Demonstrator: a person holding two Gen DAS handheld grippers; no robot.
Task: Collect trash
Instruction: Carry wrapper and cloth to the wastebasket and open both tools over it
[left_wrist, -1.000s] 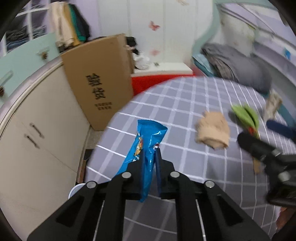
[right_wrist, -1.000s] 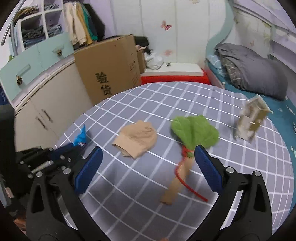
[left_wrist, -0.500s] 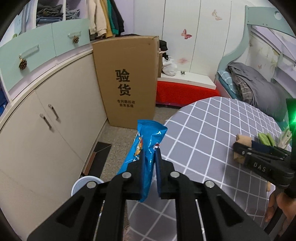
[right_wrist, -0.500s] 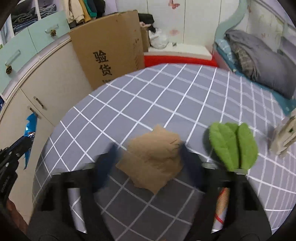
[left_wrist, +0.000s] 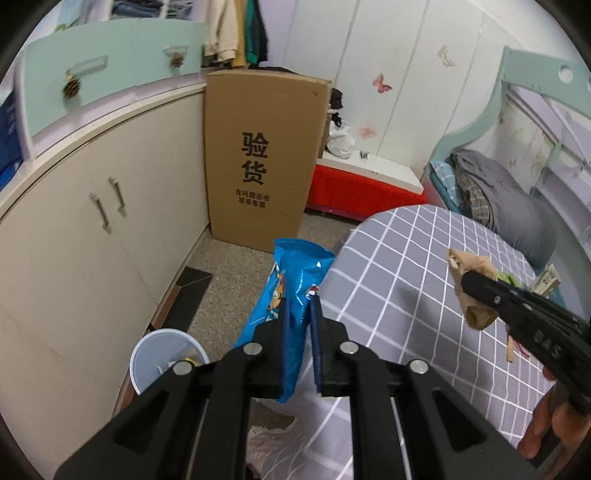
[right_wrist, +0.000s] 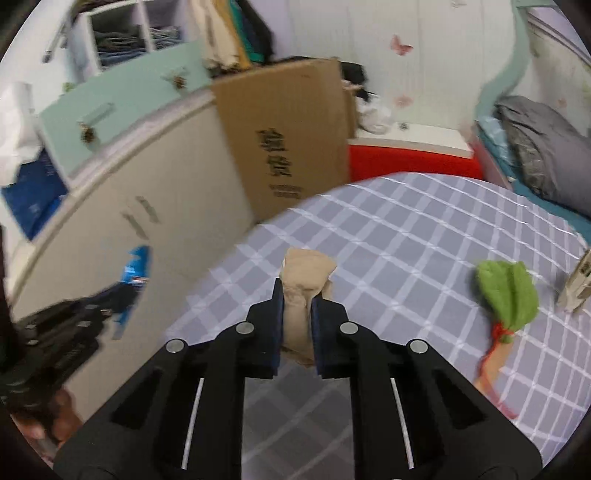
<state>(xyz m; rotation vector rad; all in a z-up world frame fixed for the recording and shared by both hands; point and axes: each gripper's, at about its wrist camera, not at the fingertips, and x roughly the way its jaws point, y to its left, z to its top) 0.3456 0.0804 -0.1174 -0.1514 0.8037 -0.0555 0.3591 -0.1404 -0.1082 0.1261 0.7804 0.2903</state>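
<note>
My left gripper (left_wrist: 299, 314) is shut on a blue snack wrapper (left_wrist: 291, 288) and holds it upright beyond the table's left edge, above the floor. A white trash bin (left_wrist: 166, 360) stands on the floor just left of it. My right gripper (right_wrist: 297, 295) is shut on a crumpled brown paper (right_wrist: 304, 280) and holds it above the grey checked table (right_wrist: 406, 240). The paper also shows in the left wrist view (left_wrist: 471, 273). The wrapper shows blurred at left in the right wrist view (right_wrist: 135, 267).
A green leaf bundle with a red string (right_wrist: 508, 295) and a small carton (right_wrist: 580, 284) lie on the table at right. A tall cardboard box (left_wrist: 258, 158) leans on the white cabinets (left_wrist: 92, 221). A bed (left_wrist: 498, 192) lies beyond the table.
My right gripper has closed on the brown paper and lifted it off the table. My left gripper has swung left with the wrapper, off the table toward the bin.
</note>
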